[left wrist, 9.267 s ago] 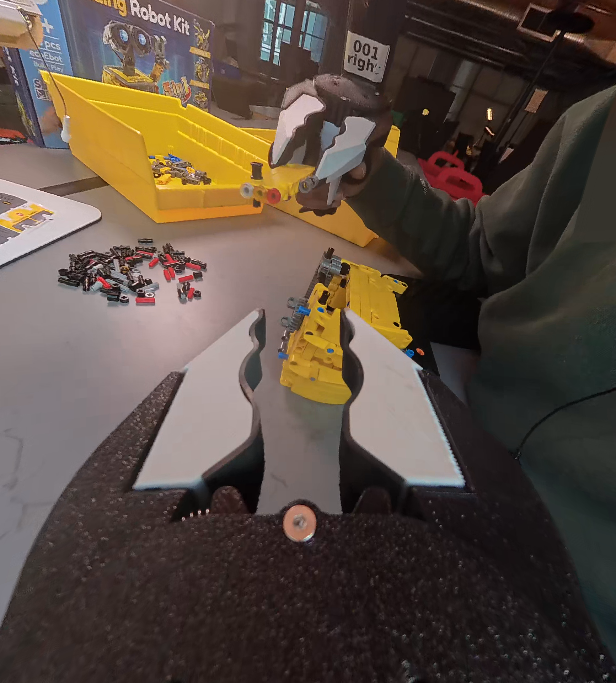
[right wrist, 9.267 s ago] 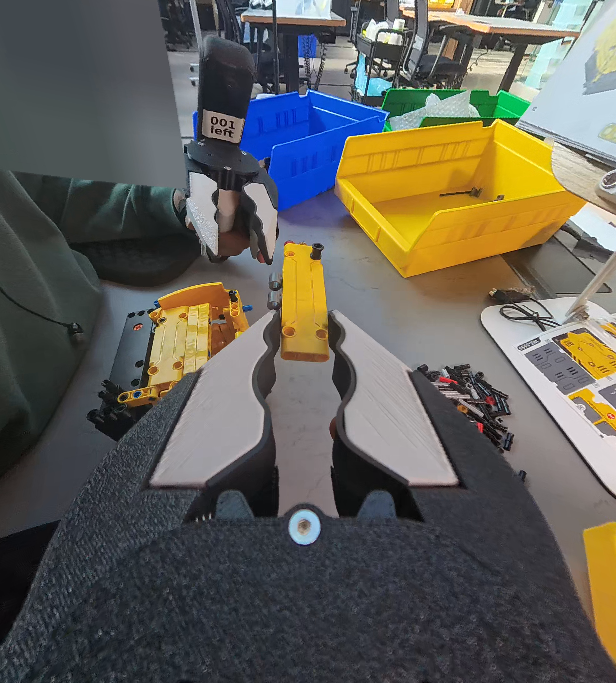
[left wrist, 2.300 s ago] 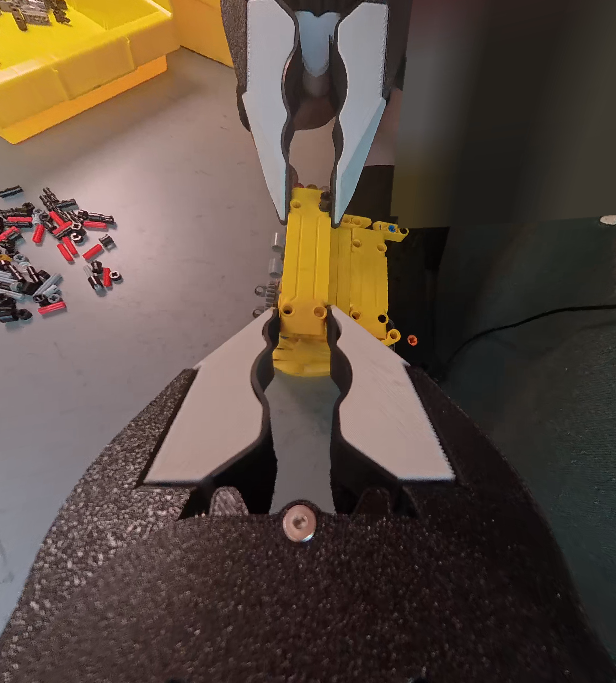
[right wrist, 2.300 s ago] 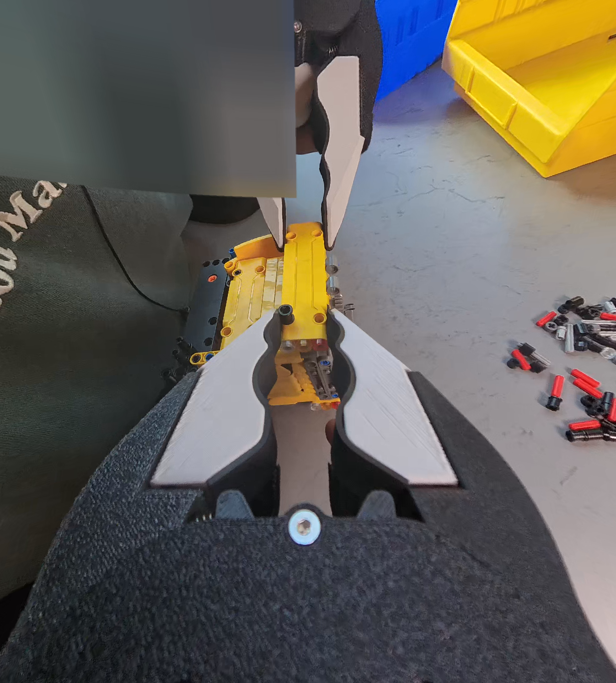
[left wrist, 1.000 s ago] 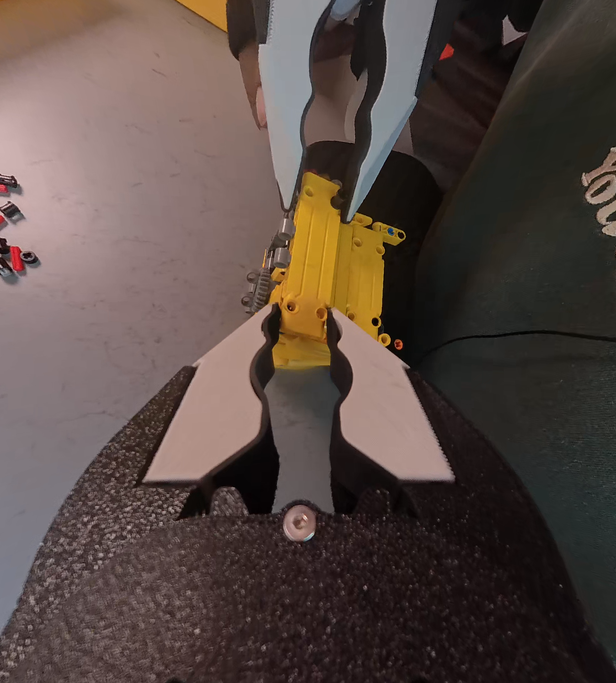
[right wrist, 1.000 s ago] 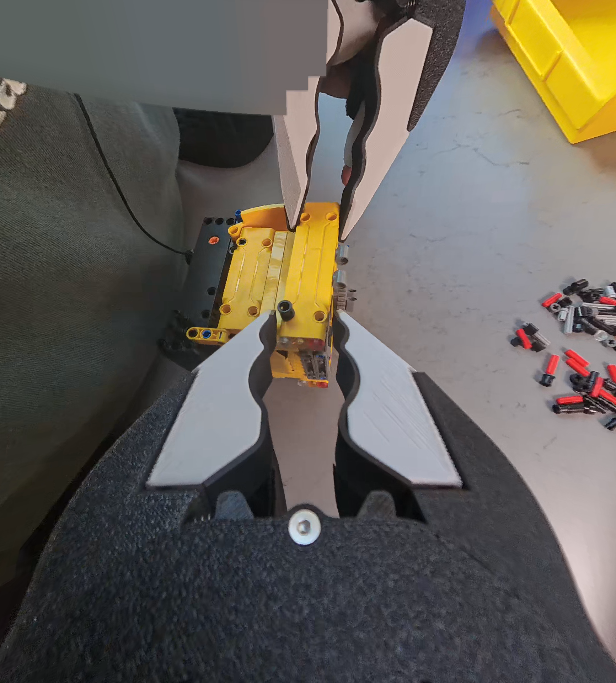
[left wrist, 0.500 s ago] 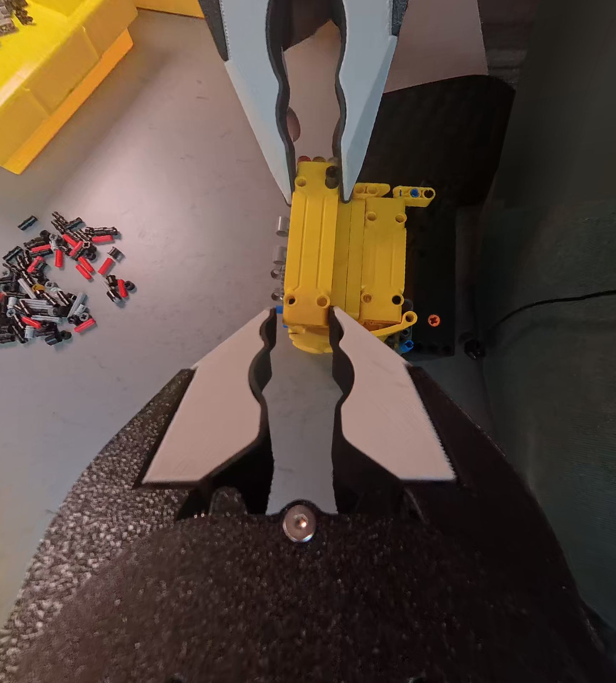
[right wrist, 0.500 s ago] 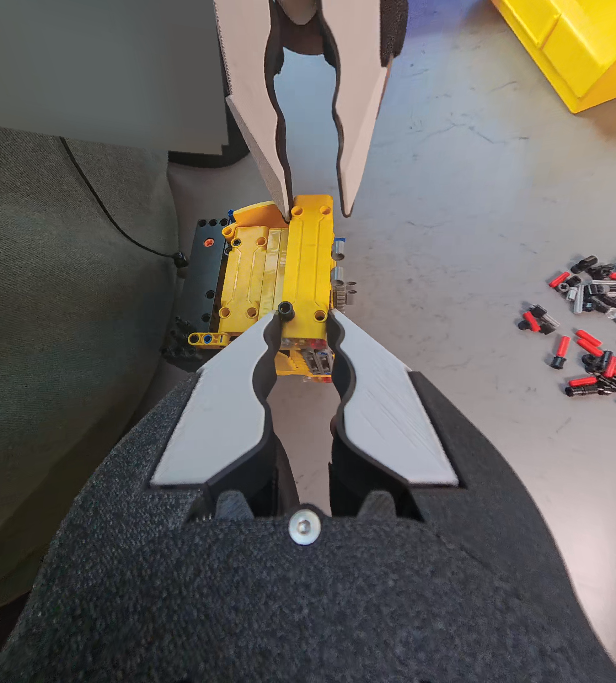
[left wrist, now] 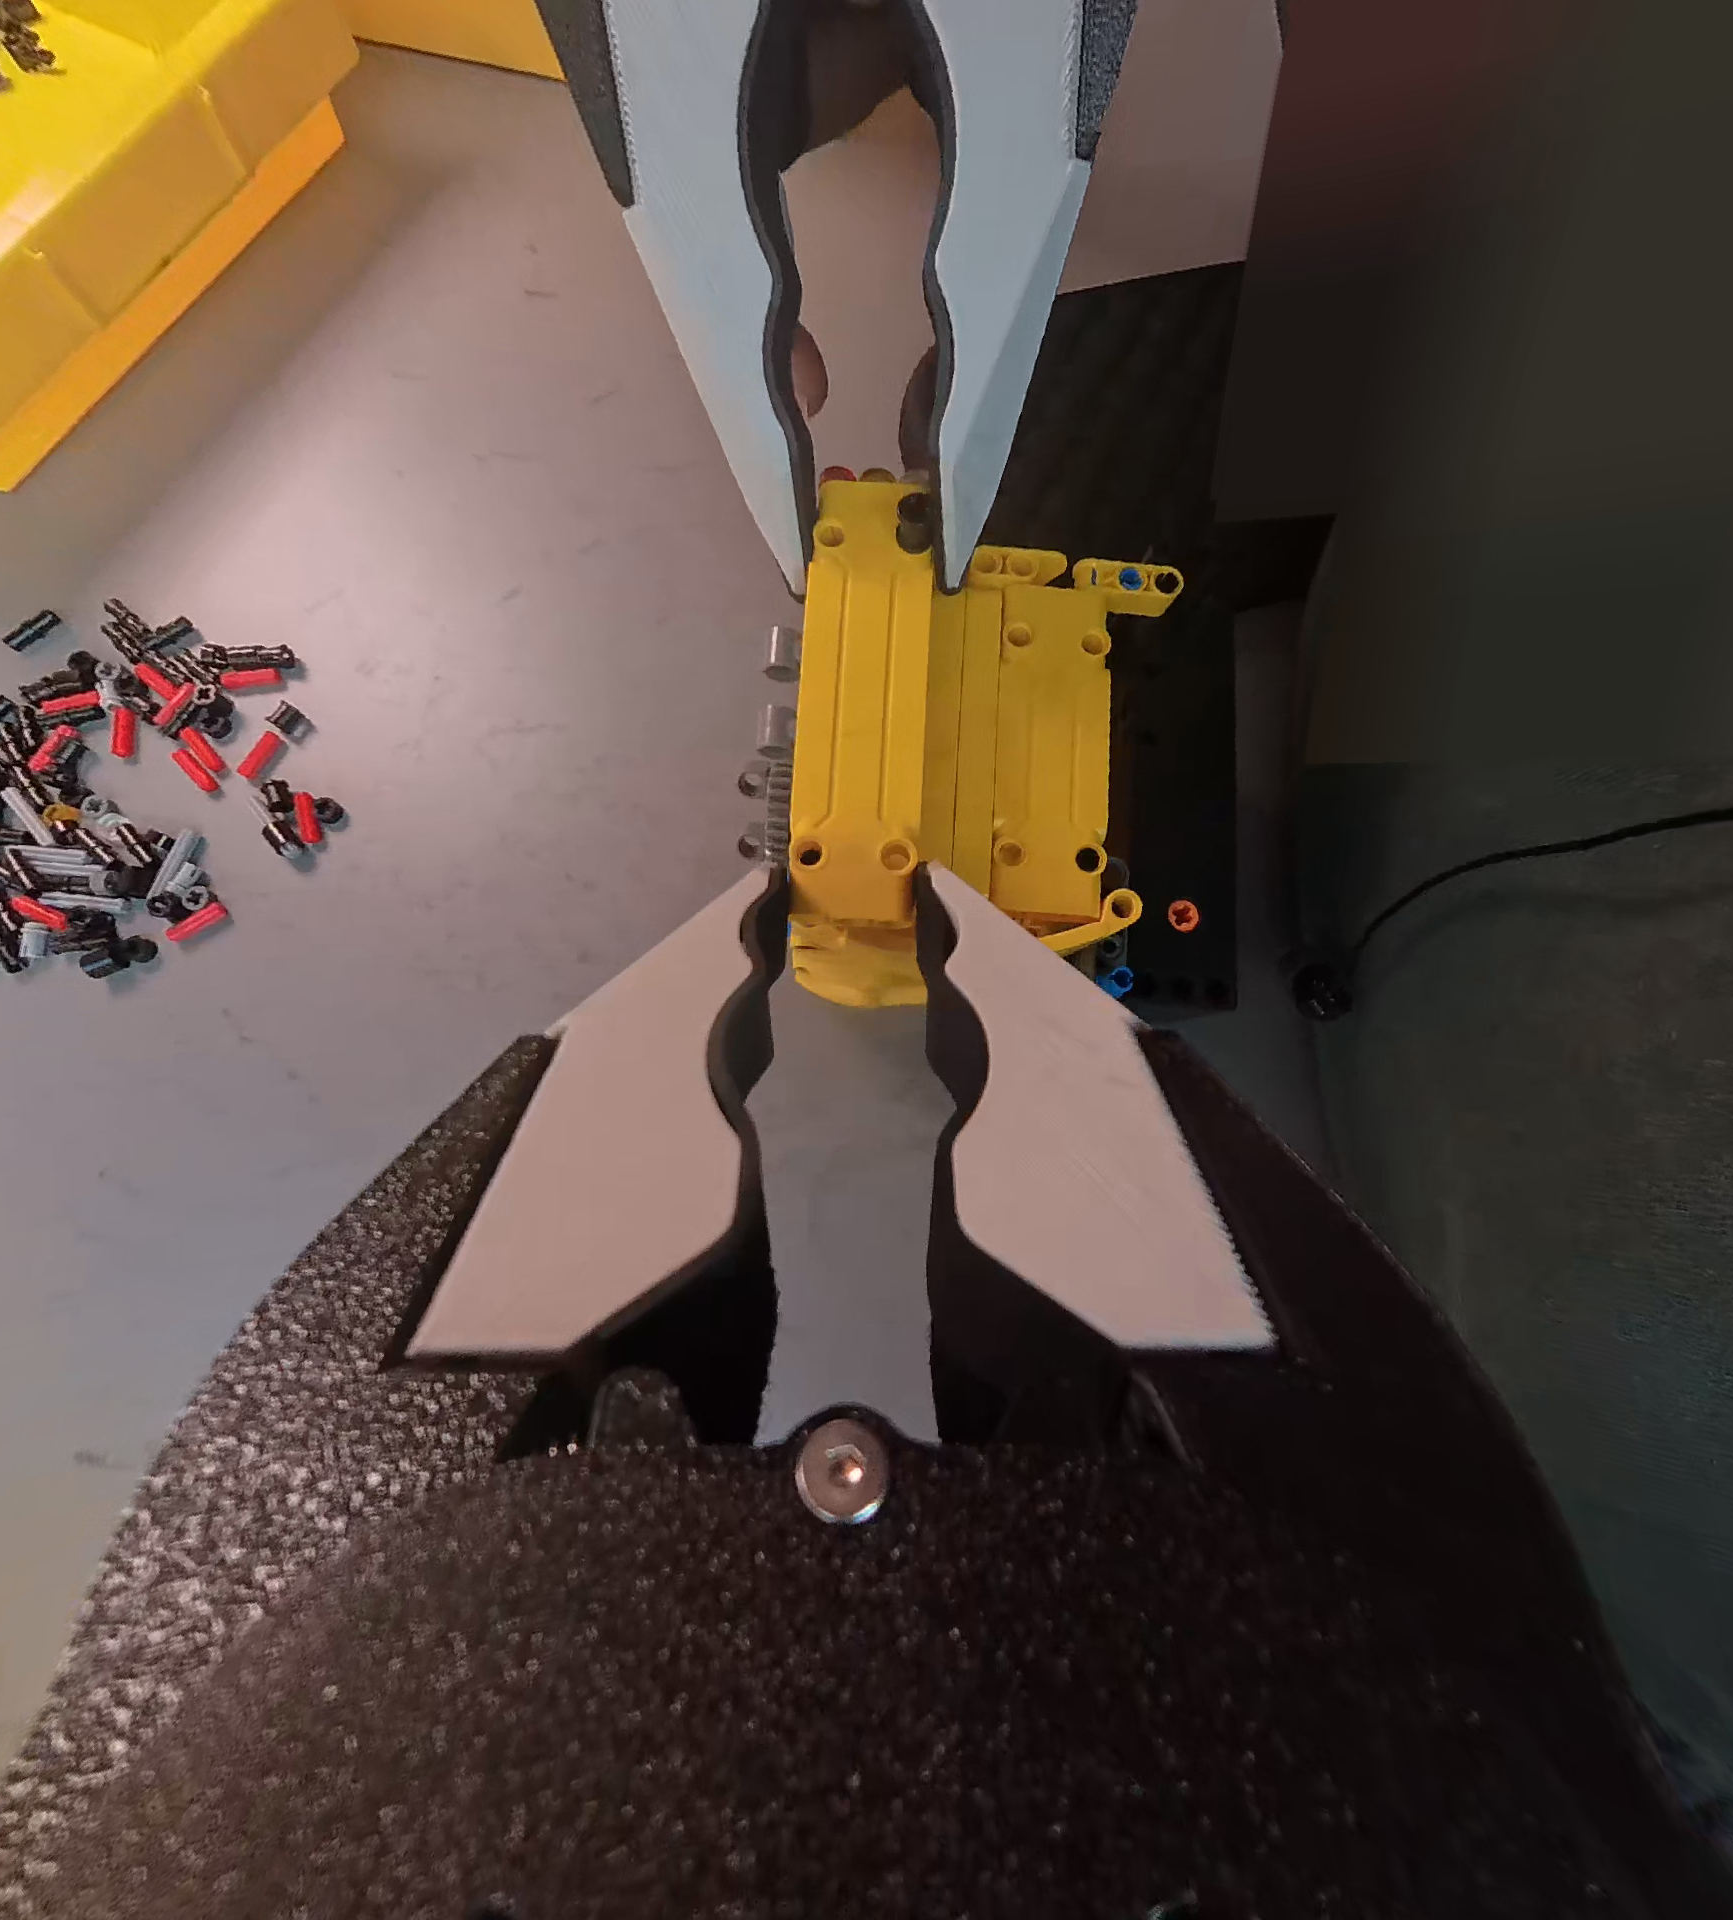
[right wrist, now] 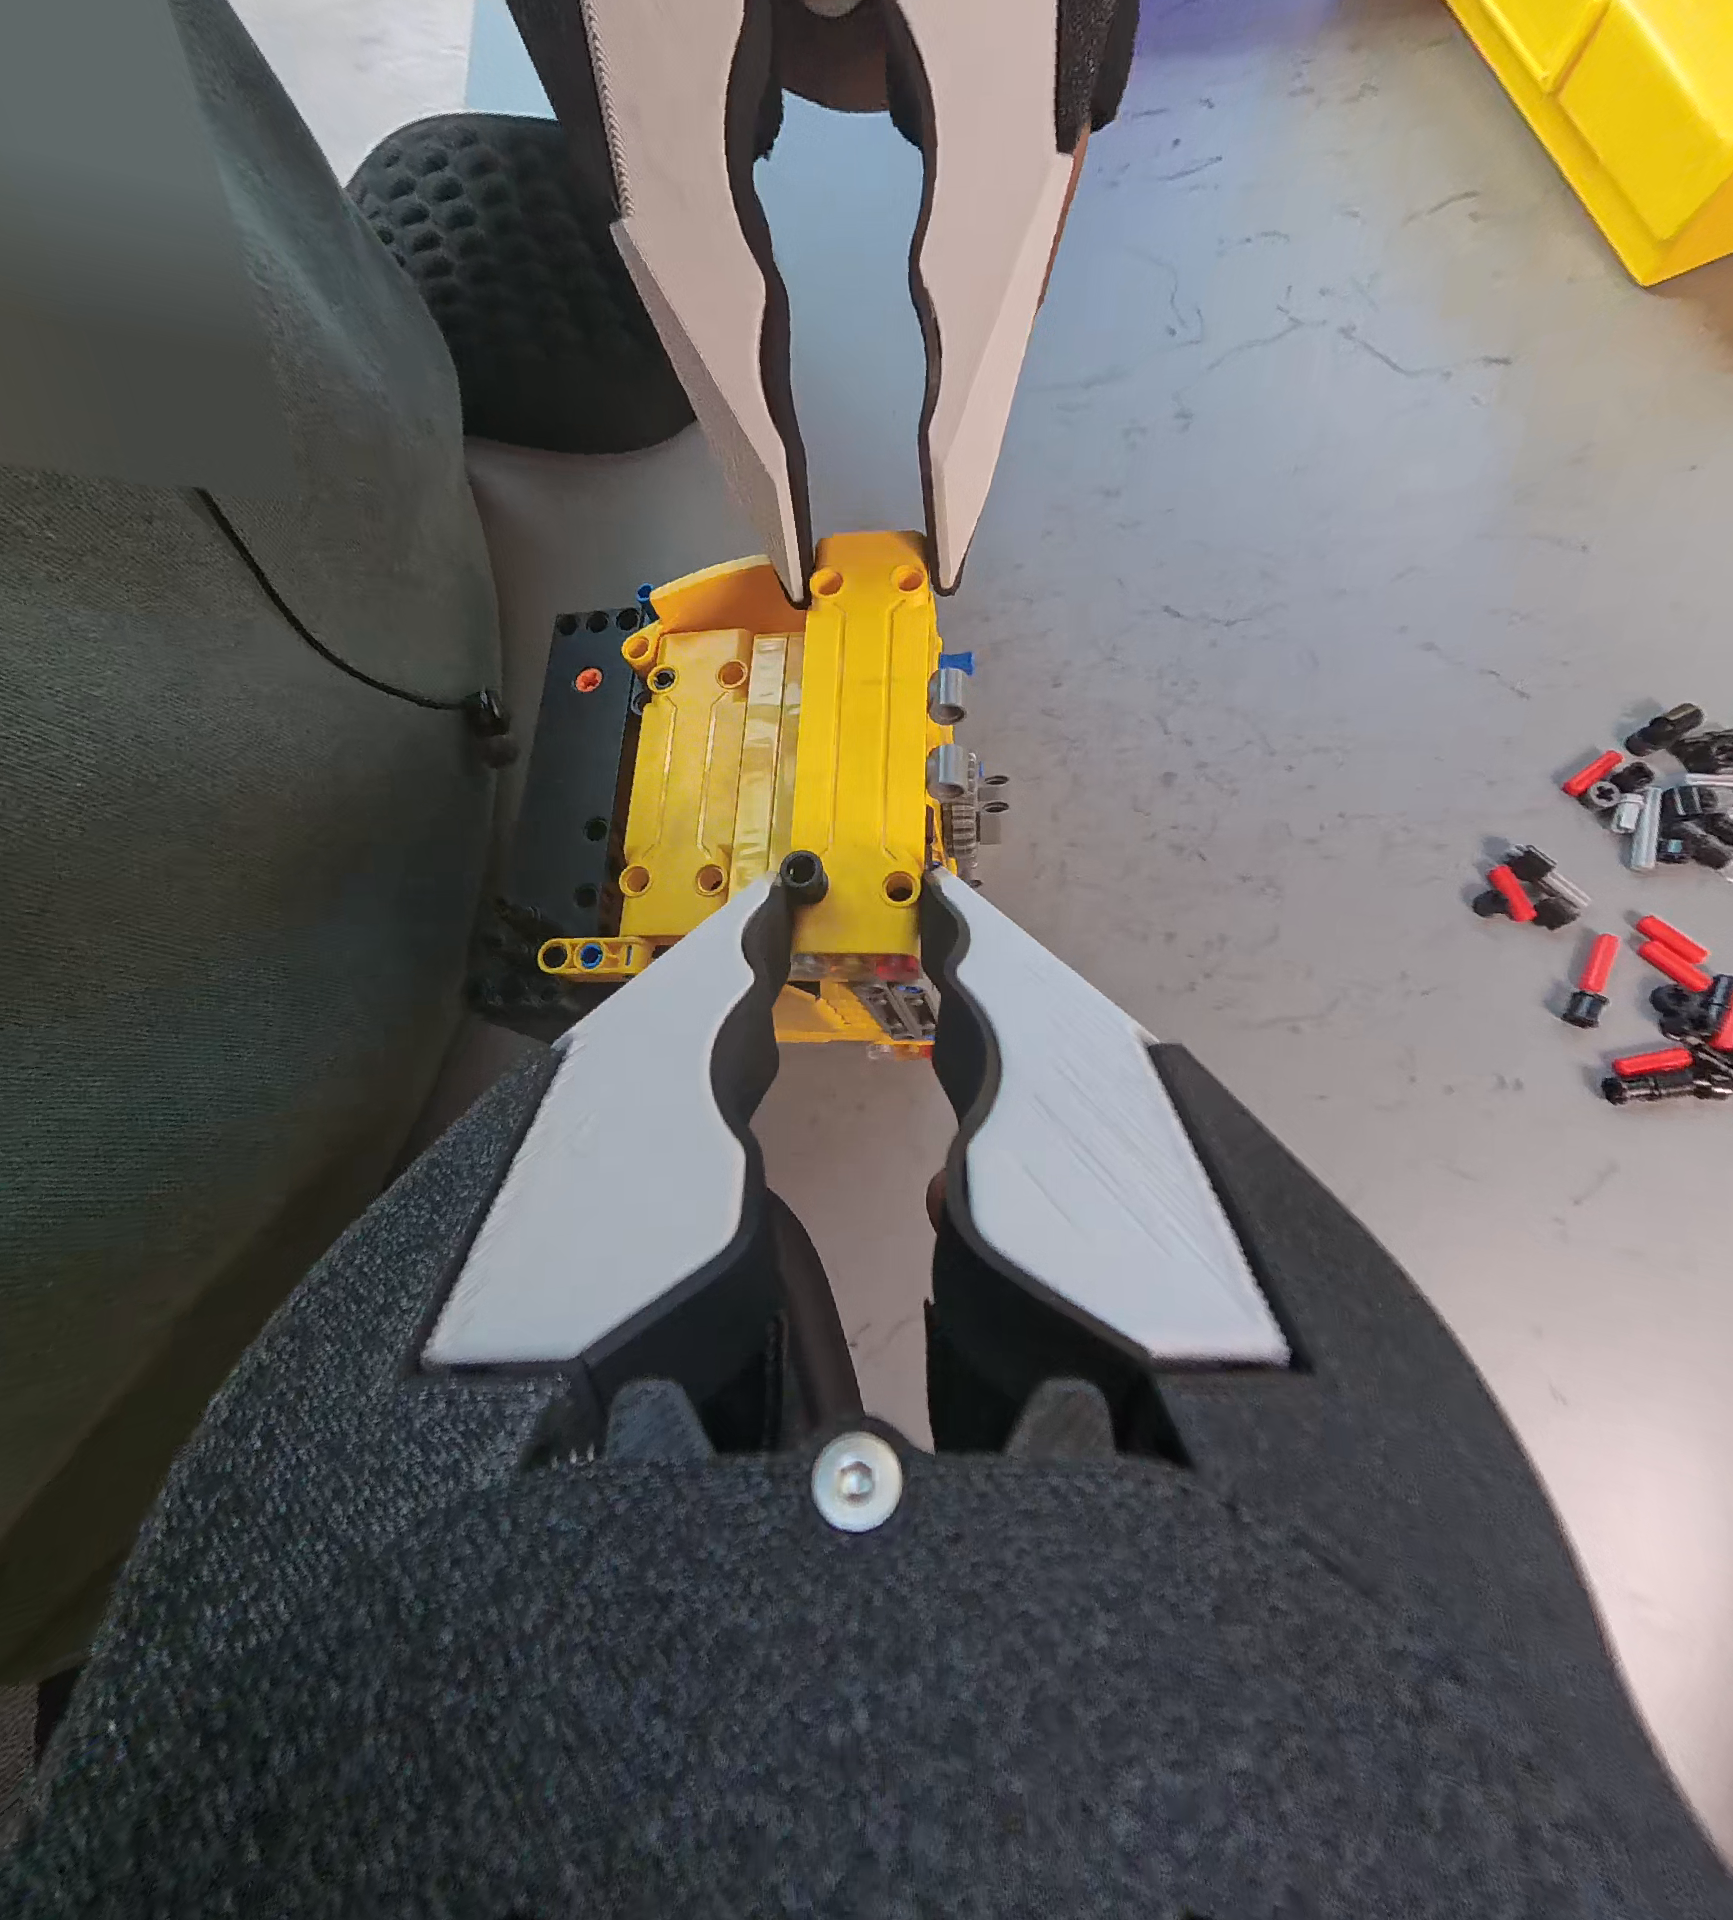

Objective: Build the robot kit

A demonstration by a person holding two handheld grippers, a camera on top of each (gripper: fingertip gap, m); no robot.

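Note:
A long yellow panel [left wrist: 857, 727] lies on top of a yellow brick model [left wrist: 1044, 748] with a black base [left wrist: 1179, 790], next to the model's other yellow panels. My left gripper [left wrist: 851, 881] is shut on the panel's near end. My right gripper [left wrist: 872, 584] comes in from the top and is shut on the far end. In the right wrist view the panel [right wrist: 862, 727] sits between my right gripper [right wrist: 849, 886] and the left gripper [right wrist: 872, 587]. A black pin [right wrist: 802, 871] stands in the panel by my right gripper's left finger.
A pile of small black, red and grey pins [left wrist: 83, 800] lies on the grey table; it also shows in the right wrist view [right wrist: 1714, 914]. A yellow bin [left wrist: 62, 208] stands behind it. A person's green sleeve [right wrist: 114, 831] with a black cable borders the model. Some 6 cm of space lies between my two pairs of fingers.
Over the last seconds my right gripper brought the panel down onto the model and my left gripper closed on its other end. Since half a second ago both only shifted slightly.

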